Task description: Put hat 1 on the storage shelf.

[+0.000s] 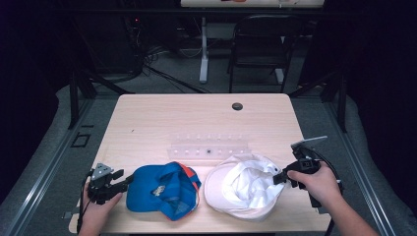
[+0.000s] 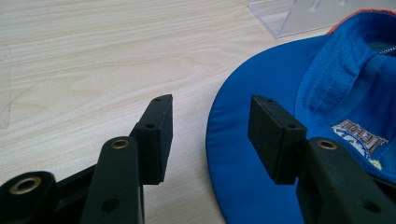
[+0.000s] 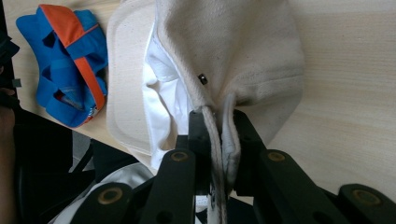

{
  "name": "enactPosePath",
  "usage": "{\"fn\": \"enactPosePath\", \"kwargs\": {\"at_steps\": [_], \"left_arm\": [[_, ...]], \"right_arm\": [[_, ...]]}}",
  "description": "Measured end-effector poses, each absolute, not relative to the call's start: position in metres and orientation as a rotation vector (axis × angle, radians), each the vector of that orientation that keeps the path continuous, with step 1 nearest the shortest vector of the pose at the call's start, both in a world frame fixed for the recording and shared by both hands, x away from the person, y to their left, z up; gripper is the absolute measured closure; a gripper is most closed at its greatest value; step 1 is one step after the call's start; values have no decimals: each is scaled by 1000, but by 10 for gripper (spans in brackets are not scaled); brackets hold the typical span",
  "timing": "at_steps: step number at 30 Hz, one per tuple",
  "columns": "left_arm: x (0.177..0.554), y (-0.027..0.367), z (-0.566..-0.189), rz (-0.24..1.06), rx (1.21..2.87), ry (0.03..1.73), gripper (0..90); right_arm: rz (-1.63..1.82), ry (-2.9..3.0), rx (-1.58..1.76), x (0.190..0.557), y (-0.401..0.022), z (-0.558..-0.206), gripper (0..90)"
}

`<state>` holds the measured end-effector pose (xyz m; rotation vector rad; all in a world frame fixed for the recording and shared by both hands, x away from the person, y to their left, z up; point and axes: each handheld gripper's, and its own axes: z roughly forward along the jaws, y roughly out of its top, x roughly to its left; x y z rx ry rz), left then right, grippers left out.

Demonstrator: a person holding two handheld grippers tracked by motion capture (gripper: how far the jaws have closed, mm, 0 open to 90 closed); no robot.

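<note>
The table point(image 1: 162, 118) is pale wood-grain, smooth and matt; the blue cap point(image 1: 162, 191) at near left is smooth, slightly shiny cloth with an orange trim; the white cap point(image 1: 243, 189) at near right is coarse, matt woven cloth; the far rack point(image 1: 209, 149) is clear glossy plastic.

Bright tabletop, dark soft-focus surroundings
</note>
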<state>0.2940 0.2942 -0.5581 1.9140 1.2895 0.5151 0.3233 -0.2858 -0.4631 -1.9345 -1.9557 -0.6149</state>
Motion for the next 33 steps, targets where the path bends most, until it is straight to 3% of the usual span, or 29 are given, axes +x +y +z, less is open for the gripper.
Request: {"fn": "enactPosePath", "kwargs": {"at_steps": [13, 33], "left_arm": [[294, 294, -558, 515, 1912, 1289, 508], [294, 295, -558, 515, 1914, 1292, 508]], "right_arm": [[-683, -1919, -1905, 323, -280, -427, 813], [-740, -1855, -1854, 324, -275, -410, 814]]}}
